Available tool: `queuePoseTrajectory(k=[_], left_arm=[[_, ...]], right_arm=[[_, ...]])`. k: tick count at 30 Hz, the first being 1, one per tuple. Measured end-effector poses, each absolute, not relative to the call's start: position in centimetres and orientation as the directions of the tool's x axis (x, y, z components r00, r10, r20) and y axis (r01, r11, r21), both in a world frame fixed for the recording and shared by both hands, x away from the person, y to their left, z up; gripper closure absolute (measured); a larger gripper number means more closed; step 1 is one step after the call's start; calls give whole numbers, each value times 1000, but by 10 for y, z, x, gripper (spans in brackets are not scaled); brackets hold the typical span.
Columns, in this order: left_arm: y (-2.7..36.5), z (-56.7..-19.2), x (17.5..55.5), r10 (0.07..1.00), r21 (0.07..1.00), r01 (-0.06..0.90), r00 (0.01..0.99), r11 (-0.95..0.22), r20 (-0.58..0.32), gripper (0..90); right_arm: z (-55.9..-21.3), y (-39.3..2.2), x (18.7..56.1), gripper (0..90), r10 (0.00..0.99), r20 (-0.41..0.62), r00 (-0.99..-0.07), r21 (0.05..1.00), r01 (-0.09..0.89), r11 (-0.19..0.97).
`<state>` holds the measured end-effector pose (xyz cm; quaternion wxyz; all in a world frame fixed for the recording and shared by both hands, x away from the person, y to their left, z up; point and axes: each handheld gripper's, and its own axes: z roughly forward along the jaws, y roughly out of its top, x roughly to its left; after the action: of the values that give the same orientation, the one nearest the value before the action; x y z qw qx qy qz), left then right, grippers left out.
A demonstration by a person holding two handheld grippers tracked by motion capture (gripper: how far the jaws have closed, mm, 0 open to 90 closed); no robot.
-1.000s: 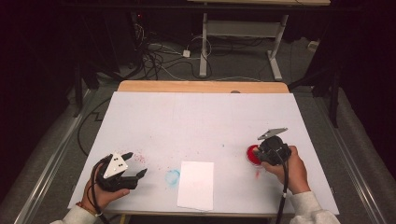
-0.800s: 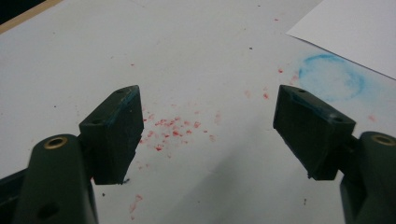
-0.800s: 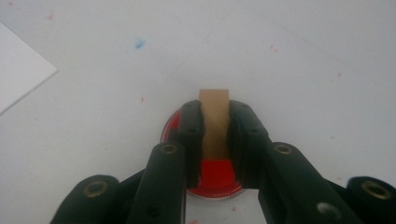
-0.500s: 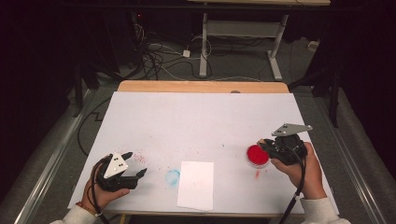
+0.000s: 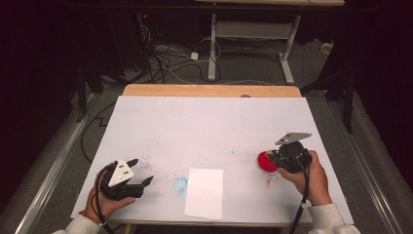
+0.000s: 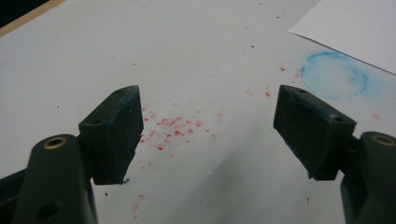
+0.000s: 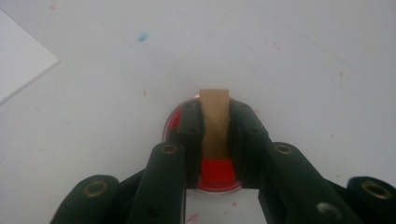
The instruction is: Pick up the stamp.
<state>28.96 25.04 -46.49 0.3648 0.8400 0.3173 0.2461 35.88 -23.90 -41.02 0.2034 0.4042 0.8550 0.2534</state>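
The right gripper [image 7: 215, 135] was clamped tight on a small tan wooden block with a red bottom [image 7: 215, 122]. It looked like a stamp. The stamp sat over a round red ink pad [image 5: 266, 162], at about four o'clock on the white table [image 5: 209, 126]. In the right gripper view, the block stood up straight between the two black jaws, and its red end pointed down at the pad.

The left gripper [image 5: 142, 181] rested at about seven o'clock on the table. Its jaws stood wide apart with nothing between them. In the left gripper view, little red spots [image 6: 175, 130] lay on the table under it, and a faint blue ring [image 6: 334, 74] lay at about two o'clock.

A white sheet of paper [image 5: 204, 193] lay flat at six o'clock on the table, between the two hands.

The stamp looked light and hard, so it would not bend or squash. Its flat wooden sides seemed the best place to hold it, just as the jaws did. The red end was probably wet with ink, so it could smear anything it touched. The paper looked thin and light, and it might slide when pushed.
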Motion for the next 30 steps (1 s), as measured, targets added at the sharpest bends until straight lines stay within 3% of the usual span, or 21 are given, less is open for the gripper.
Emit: queuePoseTrajectory(k=[7, 30], left_arm=[[250, -465, 289, 709, 764, 351, 679, -541, 190, 236], [248, -466, 290, 705, 761, 351, 683, -545, 190, 237]], right_arm=[[-433, -235, 369, 762, 788, -156, -596, 523, 627, 578], [-440, -240, 369, 763, 795, -131, -592, 549, 625, 556]])
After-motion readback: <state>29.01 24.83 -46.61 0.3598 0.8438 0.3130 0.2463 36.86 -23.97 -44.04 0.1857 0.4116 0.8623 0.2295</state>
